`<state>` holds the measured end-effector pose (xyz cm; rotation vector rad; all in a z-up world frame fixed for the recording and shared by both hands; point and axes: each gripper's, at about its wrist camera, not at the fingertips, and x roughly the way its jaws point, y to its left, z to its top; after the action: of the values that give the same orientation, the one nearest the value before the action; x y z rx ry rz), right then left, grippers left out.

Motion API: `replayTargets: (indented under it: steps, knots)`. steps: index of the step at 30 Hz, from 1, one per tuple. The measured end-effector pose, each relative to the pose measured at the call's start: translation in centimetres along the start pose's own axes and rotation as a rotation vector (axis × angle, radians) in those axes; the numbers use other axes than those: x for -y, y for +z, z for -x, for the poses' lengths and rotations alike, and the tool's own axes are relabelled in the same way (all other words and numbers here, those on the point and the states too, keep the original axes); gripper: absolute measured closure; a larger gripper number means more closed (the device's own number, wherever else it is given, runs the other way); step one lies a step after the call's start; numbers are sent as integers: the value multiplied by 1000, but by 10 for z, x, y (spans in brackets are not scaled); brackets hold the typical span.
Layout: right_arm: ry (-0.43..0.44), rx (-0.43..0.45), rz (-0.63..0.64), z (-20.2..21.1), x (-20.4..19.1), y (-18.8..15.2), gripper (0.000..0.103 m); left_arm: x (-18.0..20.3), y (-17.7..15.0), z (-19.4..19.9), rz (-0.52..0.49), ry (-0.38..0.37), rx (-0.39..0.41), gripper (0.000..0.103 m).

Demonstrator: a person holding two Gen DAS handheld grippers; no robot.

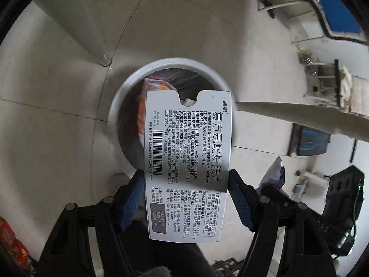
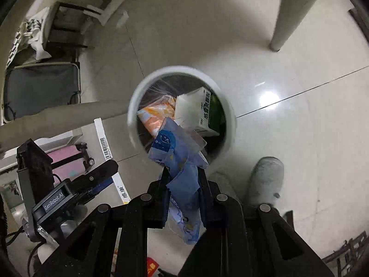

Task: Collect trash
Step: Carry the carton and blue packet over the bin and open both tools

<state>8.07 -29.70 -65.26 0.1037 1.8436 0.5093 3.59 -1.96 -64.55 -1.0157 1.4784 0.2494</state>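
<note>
My left gripper (image 1: pixel 185 180) is shut on a white medicine box (image 1: pixel 186 161) with black print and a barcode, held flat above a round white trash bin (image 1: pixel 129 87). My right gripper (image 2: pixel 183 175) is shut on a crumpled blue plastic wrapper (image 2: pixel 177 152), held over the near rim of the same bin (image 2: pixel 138 85). Inside the bin lie an orange packet (image 2: pixel 156 113) and a white and green carton (image 2: pixel 203 110). The left gripper (image 2: pixel 101 173) with the box (image 2: pixel 108 152) shows at the left of the right wrist view.
The bin stands on a pale tiled floor. A table leg (image 2: pixel 297 11) rises at the far right. A grey slipper (image 2: pixel 265 180) is beside the bin. A dark case (image 2: pixel 39 87) and a pink suitcase (image 2: pixel 66 159) sit at the left.
</note>
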Motion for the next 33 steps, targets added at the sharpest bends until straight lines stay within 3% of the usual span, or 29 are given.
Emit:
replayTargets:
  steps: [2,5,10,15,18,21,24,33]
  knots:
    - [16,-14,11,-25,7,9,80,-5,1,-5,0,13,21,28]
    - [43,-19,26,-47,11,17,77,-4,1,-6,-13,57,43,6]
    - [78,-18,32,-52,11,15,33,-11,-10,14,-7,153,147,6]
    - [34,-1,92,-41,-2,10,2,-10,-21,39,-37,245,211,6]
    - [-49,34,175,-28,-14,2,1,-1,-31,54,-66,294,215,6]
    - [-207,95,282,-8,-33,-10,1,9,-39,65,-95,340,212,6]
    - [-299,129,330,13,-46,-20,0,22,-49,76,-114,362,208,6]
    - [-398,183,387,95,-78,-51,1,62,-83,134,-143,354,215,6]
